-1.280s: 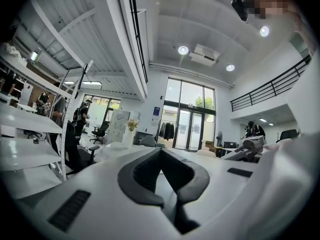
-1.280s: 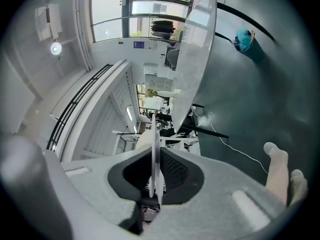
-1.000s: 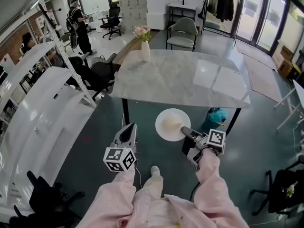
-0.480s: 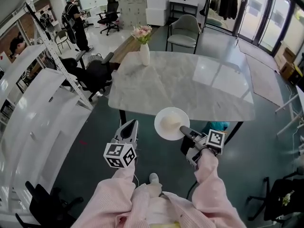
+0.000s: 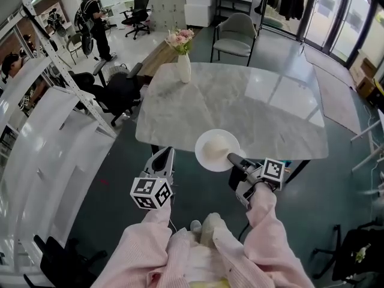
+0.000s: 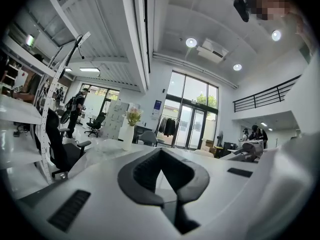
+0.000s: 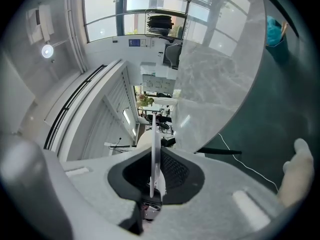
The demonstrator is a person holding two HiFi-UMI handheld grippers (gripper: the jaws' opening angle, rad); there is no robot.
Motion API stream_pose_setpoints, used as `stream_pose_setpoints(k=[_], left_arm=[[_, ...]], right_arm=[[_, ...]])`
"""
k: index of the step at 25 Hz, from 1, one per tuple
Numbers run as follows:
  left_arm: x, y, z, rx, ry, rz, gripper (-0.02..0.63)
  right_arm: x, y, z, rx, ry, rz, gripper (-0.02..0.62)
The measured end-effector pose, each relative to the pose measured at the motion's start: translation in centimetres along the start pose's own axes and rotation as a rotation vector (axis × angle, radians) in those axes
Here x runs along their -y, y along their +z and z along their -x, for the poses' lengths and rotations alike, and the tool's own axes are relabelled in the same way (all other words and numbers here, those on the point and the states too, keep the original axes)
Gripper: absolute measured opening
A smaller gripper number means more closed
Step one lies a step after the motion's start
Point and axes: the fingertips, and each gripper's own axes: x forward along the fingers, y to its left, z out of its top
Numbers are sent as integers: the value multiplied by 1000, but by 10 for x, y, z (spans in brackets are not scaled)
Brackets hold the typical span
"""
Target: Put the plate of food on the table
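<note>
Right gripper [image 5: 231, 159]: your jaws are clenched on the near rim of the plate [image 5: 217, 150]. In the right gripper view the rim [image 7: 155, 134] runs edge-on as a thin white line between the two dark pads.
Left gripper [image 5: 162, 161]: your jaws are pressed together with nothing between them. You hold it low on your left over the floor [image 5: 120, 185], near the plate but not touching it.
Plate: white and round, held out ahead of you by its near side. In the head view it overlaps the near edge of the table [image 5: 252, 101], part over the marble and part over the floor. You cannot tell whether it touches the top.
Food [image 5: 213, 153]: a pale mound sits at the plate's middle.
Table: a pale marble top on dark legs.
Vase [image 5: 184, 68]: white and upright, with pink flowers [image 5: 181, 39], near the table's far left corner and well apart from the plate.
Grey chair [image 5: 234, 35]: stands beyond the table's far side.
Shelving [image 5: 42, 131]: white, slanting along your left.
Sleeves [image 5: 264, 233]: pink on both your arms.
</note>
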Motion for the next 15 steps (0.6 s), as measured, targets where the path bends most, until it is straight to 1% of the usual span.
stream_pose_setpoints(k=[8, 15], left_arm=[[-26, -8, -41, -24, 26, 26, -5], [-55, -7, -107, -45, 46, 48, -5]], right_arm=[[13, 35, -41, -21, -4, -11, 29], [23, 88, -89, -45, 5, 2, 29]])
